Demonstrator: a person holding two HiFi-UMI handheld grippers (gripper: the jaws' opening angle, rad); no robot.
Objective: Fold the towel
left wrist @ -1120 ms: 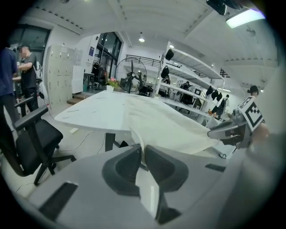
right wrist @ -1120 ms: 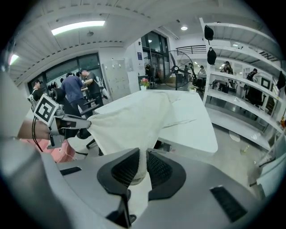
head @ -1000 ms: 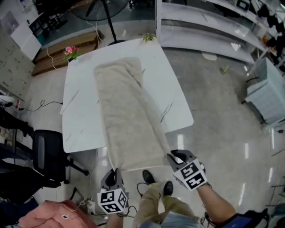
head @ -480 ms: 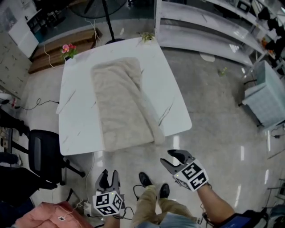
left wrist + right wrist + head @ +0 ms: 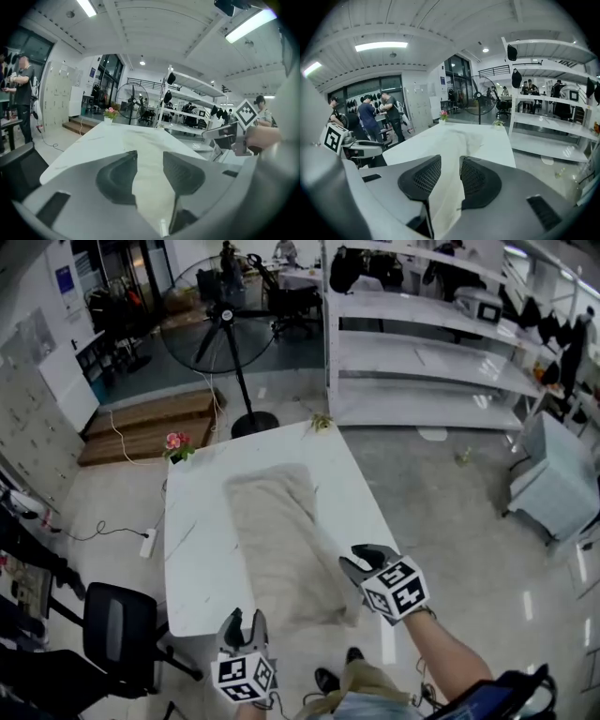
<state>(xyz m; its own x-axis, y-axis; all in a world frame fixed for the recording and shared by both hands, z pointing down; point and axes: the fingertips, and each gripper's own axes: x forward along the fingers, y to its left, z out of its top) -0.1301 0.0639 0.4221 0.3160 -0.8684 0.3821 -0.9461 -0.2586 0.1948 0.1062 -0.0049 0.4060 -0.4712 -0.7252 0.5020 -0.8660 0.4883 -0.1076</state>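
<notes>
A long beige towel (image 5: 281,540) lies flat along the white table (image 5: 199,554), its near end at the table's front edge. My left gripper (image 5: 243,619) hovers off the near left corner. Its jaws have just been opening and stand open with nothing between them. My right gripper (image 5: 360,562) hangs above the near right corner. Its jaws opened, then closed a little, and stand apart and empty. In the left gripper view the left gripper (image 5: 150,154) looks along the towel (image 5: 140,143). In the right gripper view the right gripper (image 5: 450,159) faces the towel (image 5: 459,138).
A floor fan (image 5: 223,315) and white shelving (image 5: 422,343) stand beyond the table. A flower pot (image 5: 175,442) and a small plant (image 5: 322,420) sit on its far corners. A black chair (image 5: 114,638) stands at the near left. People stand in the background.
Both grippers have let go of the towel's near edge, which had hung past the table front, and opened. They rose and moved forward. The head view has tilted up.
</notes>
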